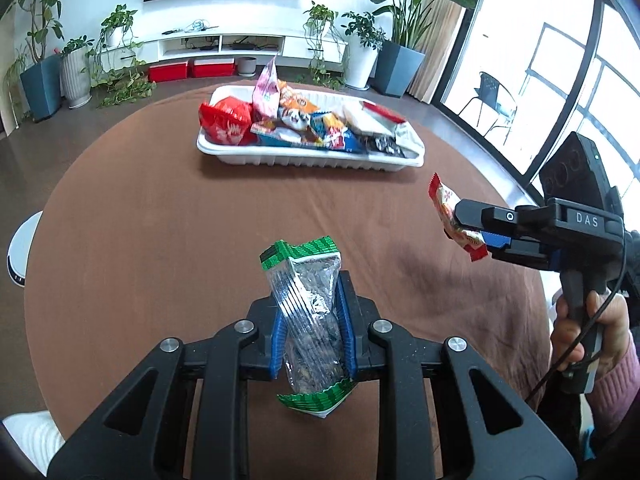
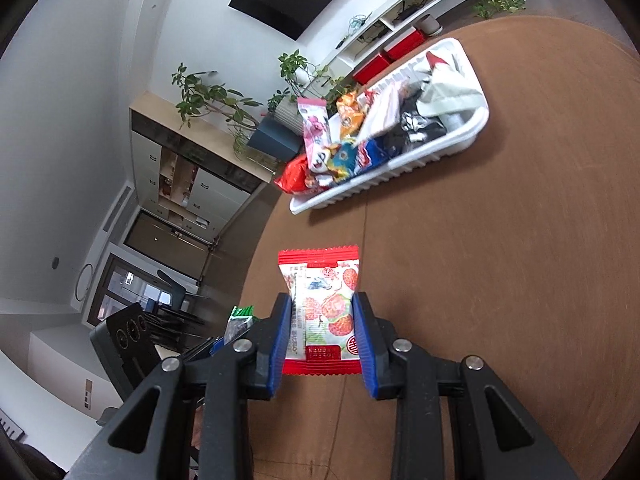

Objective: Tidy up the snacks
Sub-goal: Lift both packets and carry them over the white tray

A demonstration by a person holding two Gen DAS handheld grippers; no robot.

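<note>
My left gripper (image 1: 310, 312) is shut on a clear snack packet with green ends (image 1: 308, 312), held above the brown round table (image 1: 160, 220). My right gripper (image 2: 322, 320) is shut on a red and white strawberry snack packet (image 2: 324, 308); it also shows in the left wrist view (image 1: 460, 226) at the right, held above the table. The green packet shows at the left edge of the right wrist view (image 2: 239, 320). A white tray (image 1: 308, 158) full of several mixed snack packets sits at the far side of the table, and shows in the right wrist view (image 2: 400, 168).
A person's hand (image 1: 580, 332) holds the right gripper's handle at the table's right edge. Beyond the table stand potted plants (image 1: 76, 72), a white TV cabinet (image 1: 240, 44) and large windows (image 1: 560, 80). A white round object (image 1: 22, 248) sits off the table's left edge.
</note>
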